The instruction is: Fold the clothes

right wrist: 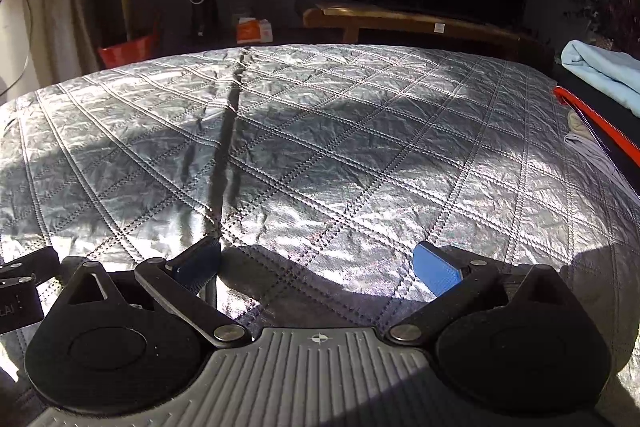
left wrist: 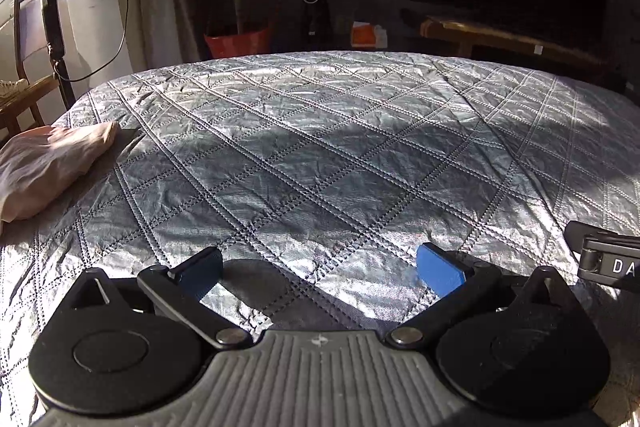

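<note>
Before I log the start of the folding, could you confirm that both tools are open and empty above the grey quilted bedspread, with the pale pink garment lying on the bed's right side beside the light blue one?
Not quite: the pale pink garment lies at the left edge of the grey quilted bedspread, as the left wrist view shows. The light blue garment is on the right, apart from it. Both the left tool and right tool are open and empty.

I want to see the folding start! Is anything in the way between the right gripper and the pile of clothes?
Nothing visible. Only bare quilted bedspread lies between the open right gripper and the pile of clothes at the bed's right edge.
</note>
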Demonstrator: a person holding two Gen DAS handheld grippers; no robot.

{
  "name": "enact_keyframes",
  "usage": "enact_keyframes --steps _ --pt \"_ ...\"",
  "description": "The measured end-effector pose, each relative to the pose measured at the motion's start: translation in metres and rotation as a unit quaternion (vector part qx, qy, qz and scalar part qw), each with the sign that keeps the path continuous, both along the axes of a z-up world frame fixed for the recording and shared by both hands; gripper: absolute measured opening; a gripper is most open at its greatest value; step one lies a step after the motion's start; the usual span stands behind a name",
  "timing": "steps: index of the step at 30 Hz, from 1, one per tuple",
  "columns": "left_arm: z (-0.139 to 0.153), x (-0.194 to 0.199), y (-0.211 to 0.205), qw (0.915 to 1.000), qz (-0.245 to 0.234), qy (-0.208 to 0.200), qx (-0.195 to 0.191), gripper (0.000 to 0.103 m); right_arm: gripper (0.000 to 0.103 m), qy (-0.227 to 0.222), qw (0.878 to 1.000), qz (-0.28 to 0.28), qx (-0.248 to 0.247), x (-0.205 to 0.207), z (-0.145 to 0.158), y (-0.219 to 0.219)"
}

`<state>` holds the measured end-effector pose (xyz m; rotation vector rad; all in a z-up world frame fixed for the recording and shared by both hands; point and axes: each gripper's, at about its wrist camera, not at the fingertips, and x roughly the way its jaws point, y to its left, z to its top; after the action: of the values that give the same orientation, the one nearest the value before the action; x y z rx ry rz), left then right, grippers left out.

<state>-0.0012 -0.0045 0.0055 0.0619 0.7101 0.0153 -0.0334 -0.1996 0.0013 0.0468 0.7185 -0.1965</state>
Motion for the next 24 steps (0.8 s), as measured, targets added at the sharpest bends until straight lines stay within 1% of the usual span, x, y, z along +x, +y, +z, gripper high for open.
enact_keyframes --steps 3,5,8,10,13,14,16,19,24 --pt "0.000 -0.004 -0.004 0.9998 0.002 -0.006 0.019 0.103 0.103 -0.012 1.000 0.000 0.015 0.000 -0.001 -0.002" --pt "0.001 -0.009 -0.008 0.9991 0.000 -0.011 0.041 0.103 0.103 -0.012 1.000 0.000 0.015 0.000 -0.001 -0.003" --pt "0.003 -0.011 -0.010 0.9978 -0.009 -0.017 0.063 0.103 0.103 -0.011 1.000 -0.001 0.013 -0.001 0.000 -0.002" --pt "0.003 -0.004 -0.002 0.9987 -0.024 -0.011 0.043 0.103 0.103 -0.011 1.000 -0.002 0.013 0.000 0.000 -0.003" --pt "-0.006 -0.013 0.018 0.9991 -0.036 -0.002 -0.023 0.103 0.103 -0.011 1.000 -0.001 0.015 0.001 -0.001 -0.004" --pt "-0.006 -0.012 0.019 0.9990 -0.035 0.000 -0.029 0.102 0.103 -0.011 1.000 -0.002 0.014 0.000 -0.001 -0.004" --pt "-0.005 -0.012 0.016 0.9992 -0.035 0.000 -0.019 0.103 0.103 -0.012 1.000 -0.002 0.013 0.000 0.000 -0.003" --pt "-0.008 -0.015 0.017 0.9990 -0.036 -0.001 -0.027 0.102 0.103 -0.011 1.000 -0.003 0.013 0.000 0.000 -0.003" --pt "-0.009 -0.015 0.018 0.9989 -0.040 0.000 -0.025 0.102 0.103 -0.012 1.000 -0.003 0.014 0.000 -0.001 -0.003"
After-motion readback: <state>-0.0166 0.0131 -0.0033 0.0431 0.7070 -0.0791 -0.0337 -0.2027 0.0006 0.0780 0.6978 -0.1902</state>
